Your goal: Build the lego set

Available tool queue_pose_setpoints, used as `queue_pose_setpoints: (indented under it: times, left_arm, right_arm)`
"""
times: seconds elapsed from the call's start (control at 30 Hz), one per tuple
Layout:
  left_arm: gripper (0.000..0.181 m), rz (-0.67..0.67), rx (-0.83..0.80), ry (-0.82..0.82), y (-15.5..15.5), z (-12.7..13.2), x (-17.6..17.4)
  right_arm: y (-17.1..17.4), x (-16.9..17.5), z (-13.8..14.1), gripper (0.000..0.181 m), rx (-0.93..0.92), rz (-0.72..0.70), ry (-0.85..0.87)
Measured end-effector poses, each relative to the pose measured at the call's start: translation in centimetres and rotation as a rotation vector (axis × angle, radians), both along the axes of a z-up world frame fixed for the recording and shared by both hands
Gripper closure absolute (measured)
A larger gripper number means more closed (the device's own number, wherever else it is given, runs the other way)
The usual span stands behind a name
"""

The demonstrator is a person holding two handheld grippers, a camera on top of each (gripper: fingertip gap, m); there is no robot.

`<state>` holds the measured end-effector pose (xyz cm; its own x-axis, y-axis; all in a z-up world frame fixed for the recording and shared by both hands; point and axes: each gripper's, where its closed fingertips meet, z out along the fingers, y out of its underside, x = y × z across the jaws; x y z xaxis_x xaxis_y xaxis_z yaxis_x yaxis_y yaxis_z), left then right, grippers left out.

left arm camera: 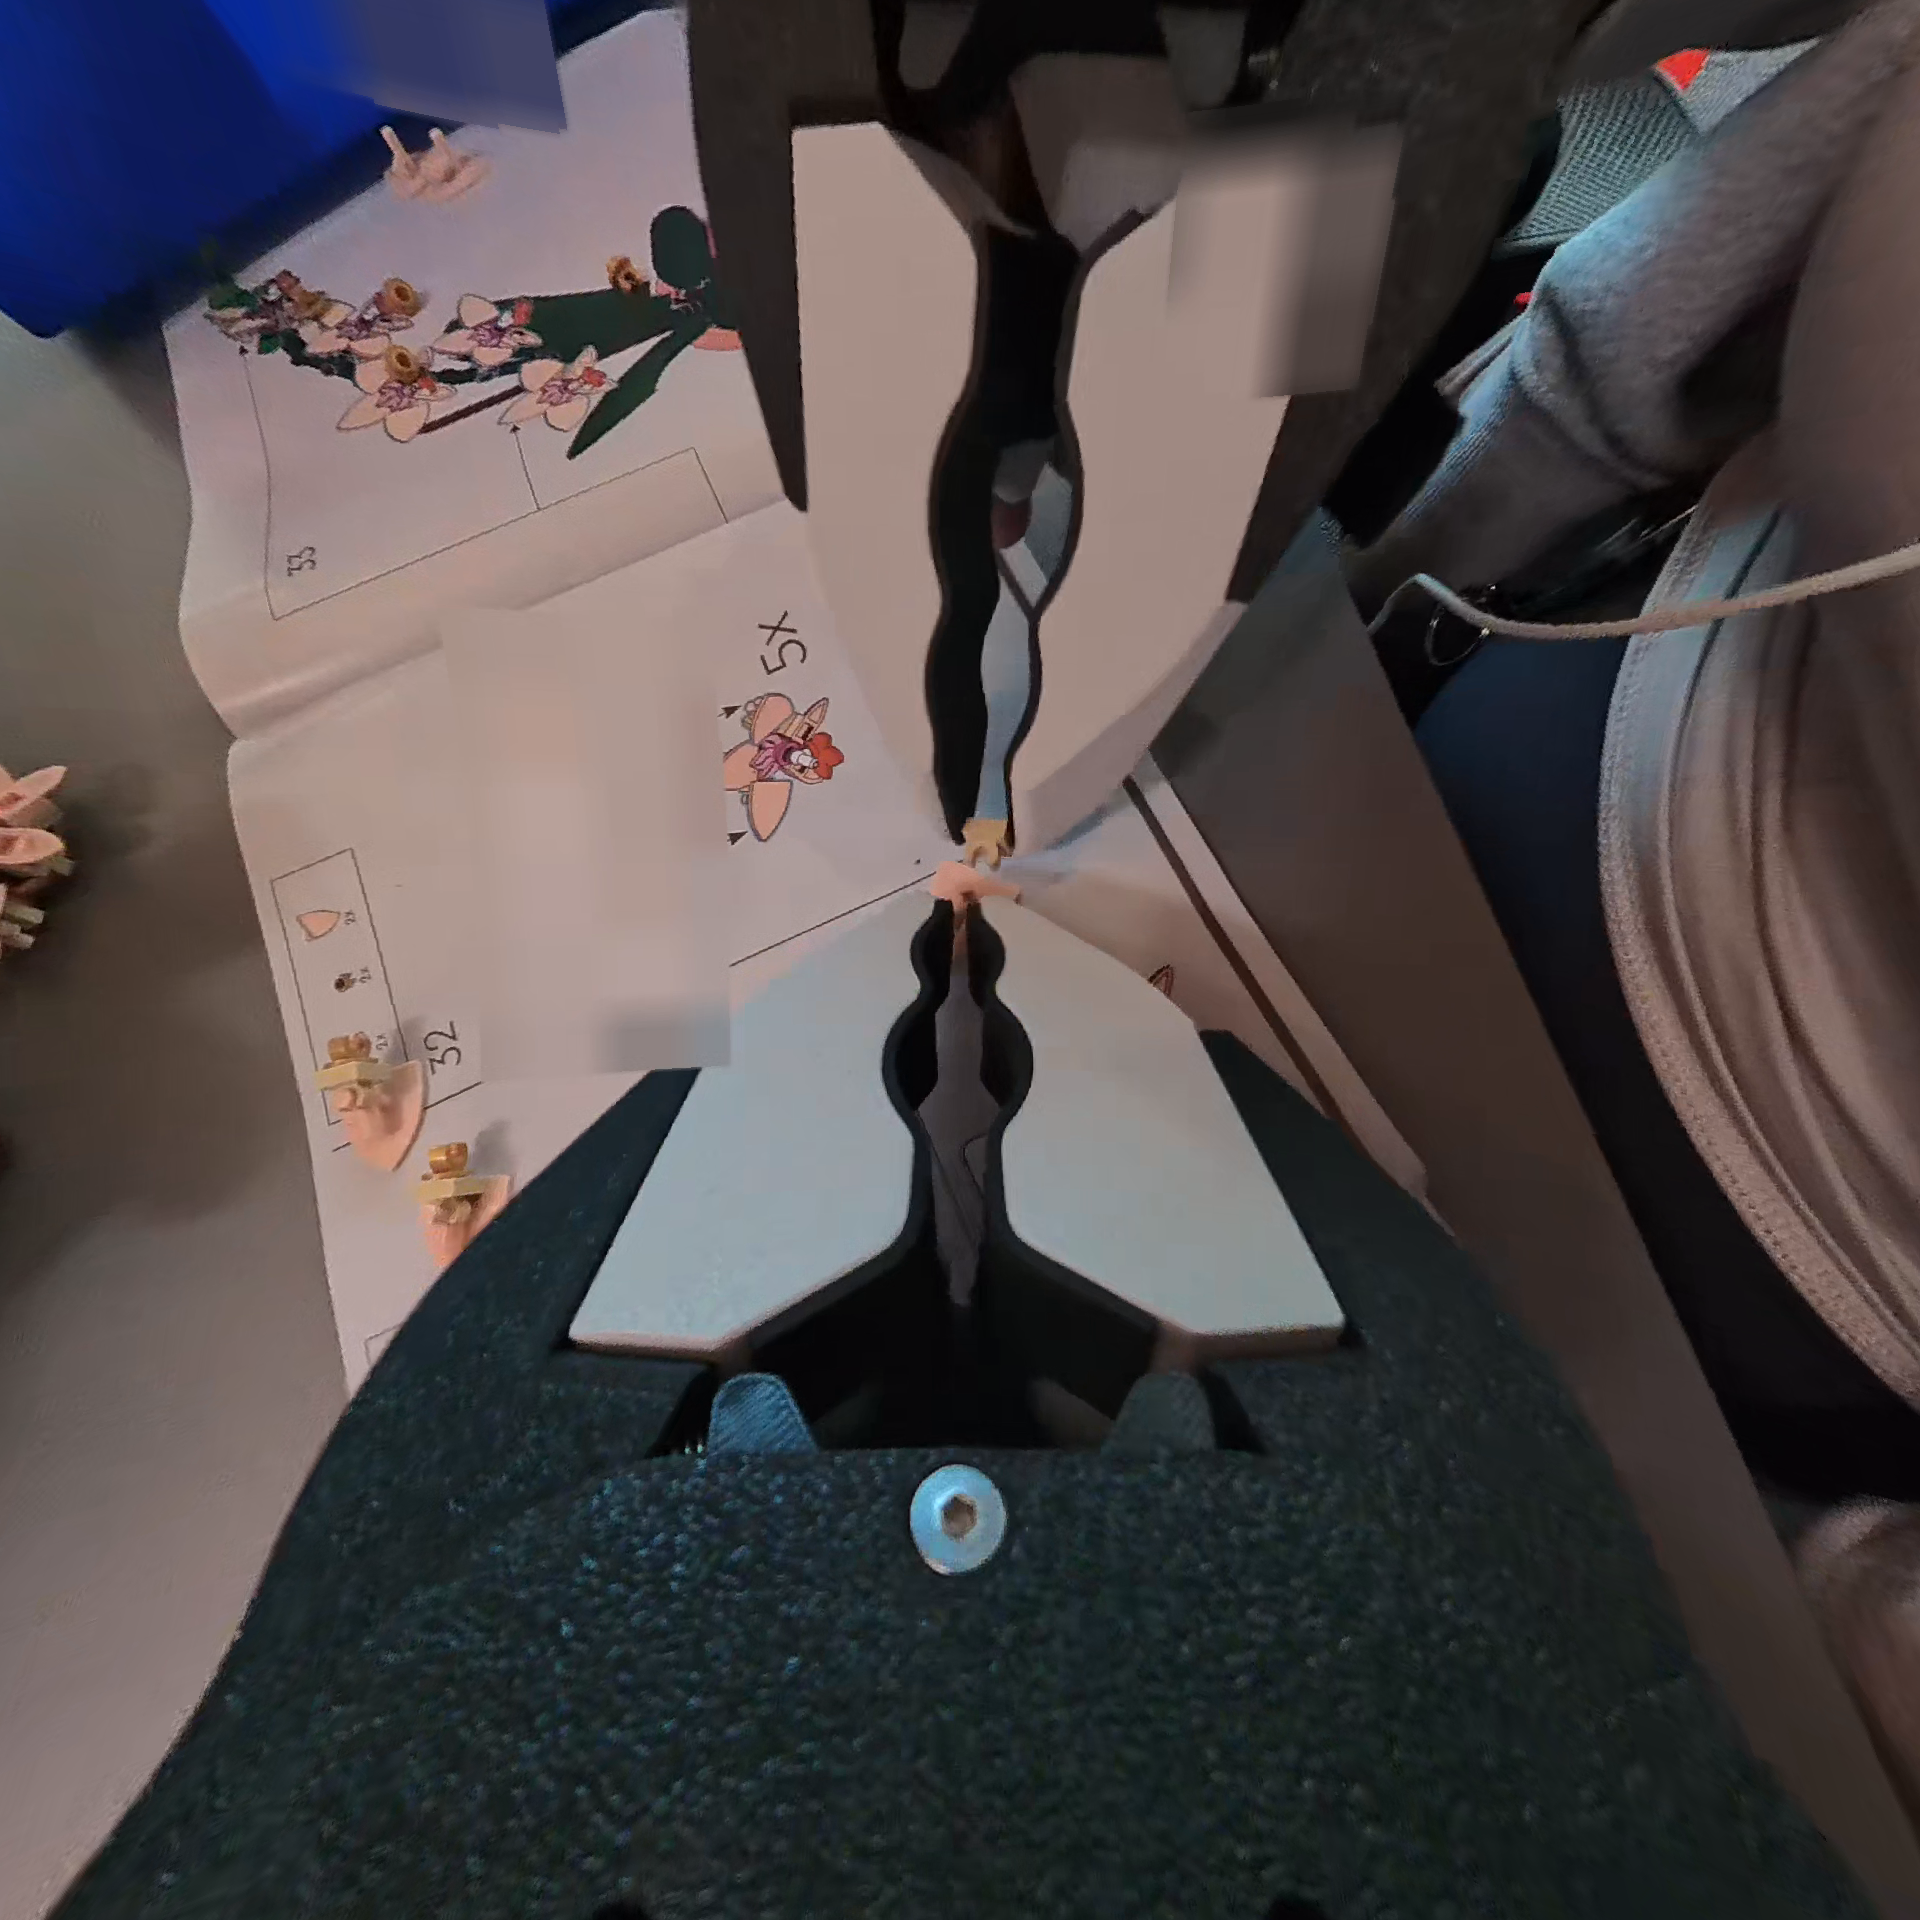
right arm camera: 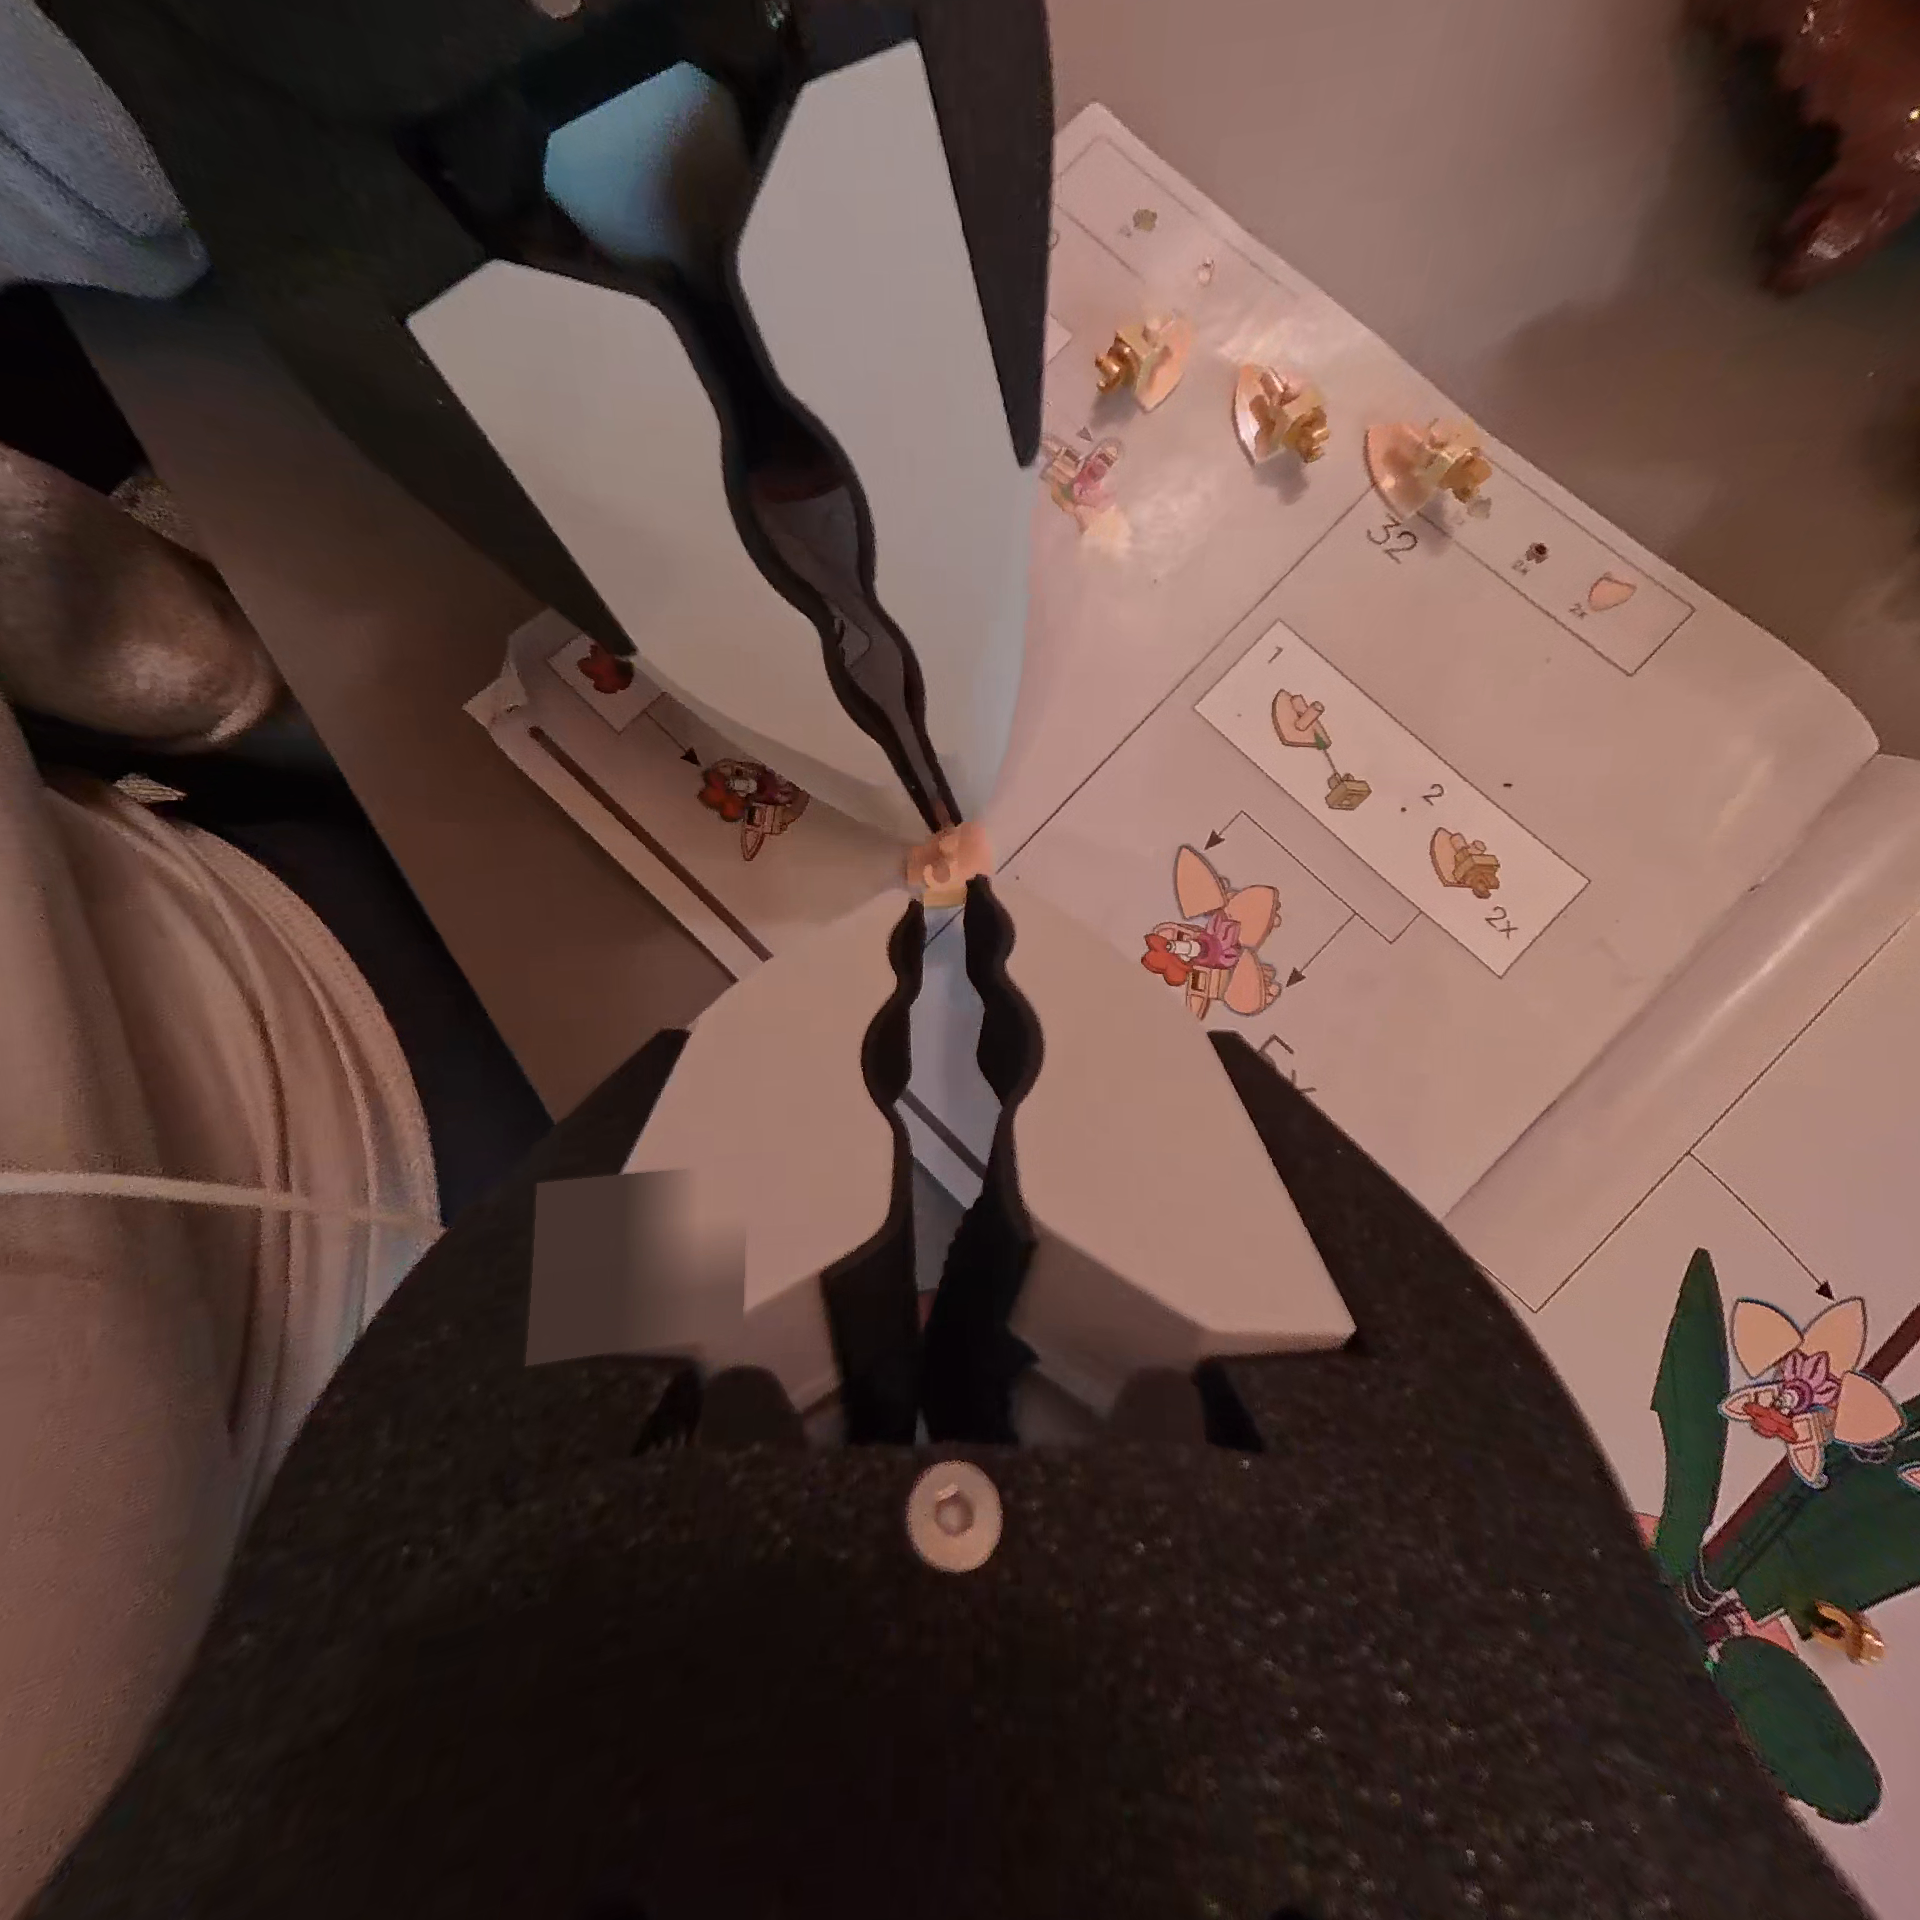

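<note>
My left gripper point(left arm camera: 961, 906) and right gripper point(right arm camera: 940, 906) meet tip to tip above the open instruction booklet point(left arm camera: 540, 790). The left gripper is shut on a small pale pink petal piece point(left arm camera: 971, 883), which also shows in the right wrist view point(right arm camera: 948, 857). The right gripper, which enters the left wrist view from the top point(left arm camera: 982, 831), is shut on a small tan clip piece point(left arm camera: 985, 837), which also shows in the right wrist view point(right arm camera: 940, 890). The two pieces touch each other between the tips. How they join is hidden by the fingers.
Three petal-and-clip assemblies point(right arm camera: 1273, 410) lie on the booklet point(right arm camera: 1558, 727); two show in the left wrist view point(left arm camera: 374, 1101). A blue bin point(left arm camera: 156, 135) and a pink part point(left arm camera: 431, 166) lie beyond. Pink flower builds point(left arm camera: 21, 842) sit left. A person's grey clothing point(left arm camera: 1766, 831) is beside the table edge. Left and right tips are no more than a few centimetres apart.
</note>
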<state>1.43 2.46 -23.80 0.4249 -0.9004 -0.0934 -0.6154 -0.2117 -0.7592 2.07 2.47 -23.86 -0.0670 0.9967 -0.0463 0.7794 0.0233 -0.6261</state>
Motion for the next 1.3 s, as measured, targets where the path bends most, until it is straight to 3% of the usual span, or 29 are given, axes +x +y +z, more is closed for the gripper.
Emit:
queue_pose_setpoints:
  times: [0.03, 1.3]
  left_arm:
    - [0.179, 0.006, -0.006, -0.002, 0.01, -0.02, 0.02]
    - [0.181, 0.072, -0.134, -0.065, 0.09, -0.21, 0.25]
  right_arm:
    - [0.06, -0.07, -0.01, 0.173, 0.016, -0.004, -0.003]
    - [0.26, -0.64, -0.30, 0.175, 0.110, -0.108, -0.002]
